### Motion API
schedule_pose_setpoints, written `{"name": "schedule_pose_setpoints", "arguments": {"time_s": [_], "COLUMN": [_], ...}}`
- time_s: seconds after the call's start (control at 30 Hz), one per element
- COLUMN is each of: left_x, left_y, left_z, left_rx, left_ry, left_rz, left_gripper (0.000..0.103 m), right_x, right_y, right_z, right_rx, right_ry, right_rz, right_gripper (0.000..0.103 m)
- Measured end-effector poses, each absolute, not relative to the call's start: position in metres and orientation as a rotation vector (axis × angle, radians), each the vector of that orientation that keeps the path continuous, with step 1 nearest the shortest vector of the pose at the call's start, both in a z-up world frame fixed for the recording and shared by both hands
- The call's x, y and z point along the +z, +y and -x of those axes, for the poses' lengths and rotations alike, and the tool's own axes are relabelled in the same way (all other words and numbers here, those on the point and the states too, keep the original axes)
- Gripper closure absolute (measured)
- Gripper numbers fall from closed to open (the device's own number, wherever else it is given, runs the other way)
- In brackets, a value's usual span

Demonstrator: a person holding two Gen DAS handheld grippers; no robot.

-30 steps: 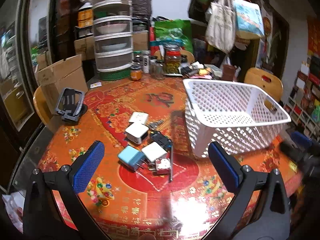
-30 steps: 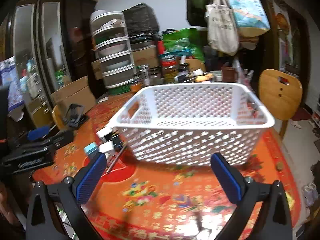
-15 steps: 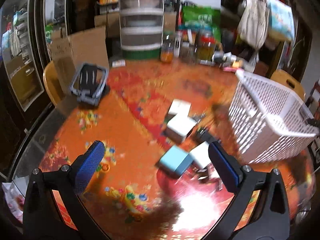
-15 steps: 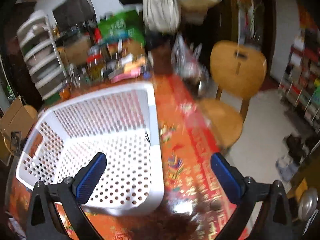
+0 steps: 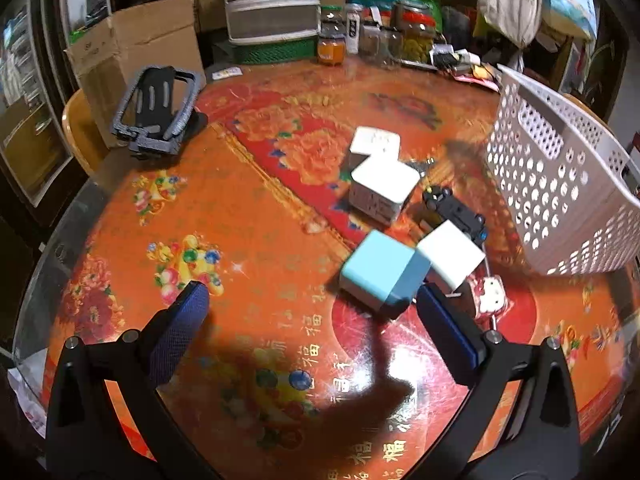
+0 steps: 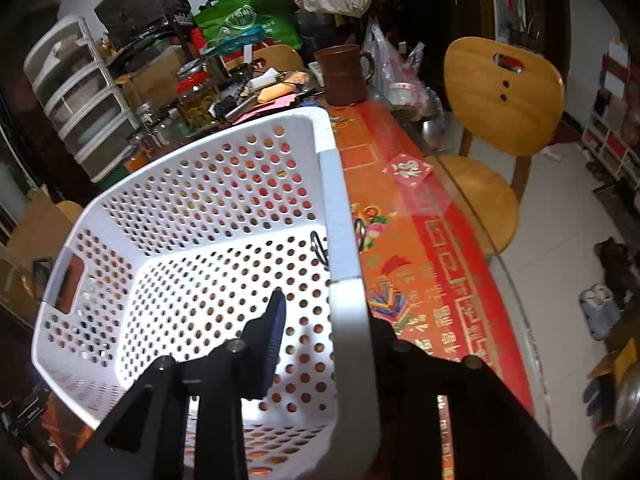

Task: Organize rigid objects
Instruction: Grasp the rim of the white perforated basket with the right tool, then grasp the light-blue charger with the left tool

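Note:
Several chargers lie in a cluster on the red patterned table (image 5: 240, 240): a light blue cube (image 5: 382, 274), a white cube (image 5: 452, 258), a bigger white adapter (image 5: 382, 190), another white block (image 5: 374, 142) and a black clip-like part (image 5: 454, 210). My left gripper (image 5: 310, 312) is open just above the table, its right pad beside the blue cube. The white perforated basket (image 6: 200, 260) is empty; it also shows at the right of the left wrist view (image 5: 560, 184). My right gripper (image 6: 324, 328) straddles the basket's right rim, one finger (image 6: 272, 336) inside, the other hidden behind the wall.
A grey phone holder (image 5: 158, 106) stands at the table's far left. Jars, drawers (image 5: 272, 4) and a cardboard box crowd the back edge. A brown mug (image 6: 344, 74) and clutter sit behind the basket. A wooden chair (image 6: 500, 92) stands to the right, off the table.
My left gripper dropped toward the chargers and now sits beside the blue cube. My right gripper moved onto the basket's right rim and narrowed around the wall.

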State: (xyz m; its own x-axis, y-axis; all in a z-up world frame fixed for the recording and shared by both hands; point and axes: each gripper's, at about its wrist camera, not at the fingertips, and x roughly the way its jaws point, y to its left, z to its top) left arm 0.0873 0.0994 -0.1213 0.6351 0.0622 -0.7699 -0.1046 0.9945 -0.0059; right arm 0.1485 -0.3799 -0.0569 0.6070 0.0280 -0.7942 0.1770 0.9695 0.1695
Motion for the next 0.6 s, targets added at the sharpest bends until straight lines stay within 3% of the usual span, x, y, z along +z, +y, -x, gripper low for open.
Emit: {"name": "schedule_pose_setpoints", "arguments": {"time_s": [0.2, 0.53, 0.6], "left_x": [-0.130, -0.142, -0.143], "left_y": [0.086, 0.073, 0.073], "left_z": [-0.095, -0.124, -0.126], "left_rx": [0.046, 0.051, 0.048], "left_ry": [0.900, 0.946, 0.952], "left_rz": [0.013, -0.023, -0.016], "left_gripper": [0.001, 0.001, 0.006], "right_x": [-0.056, -0.056, -0.056], "right_y": [-0.375, -0.373, -0.373], "right_z": [-0.150, -0.152, -0.152], "right_rx": [-0.126, -0.135, -0.136], "right_ry": [0.922, 0.929, 0.929], "right_rz": [-0.205, -0.188, -0.188], "right_gripper": [0.084, 0.084, 0.084]}}
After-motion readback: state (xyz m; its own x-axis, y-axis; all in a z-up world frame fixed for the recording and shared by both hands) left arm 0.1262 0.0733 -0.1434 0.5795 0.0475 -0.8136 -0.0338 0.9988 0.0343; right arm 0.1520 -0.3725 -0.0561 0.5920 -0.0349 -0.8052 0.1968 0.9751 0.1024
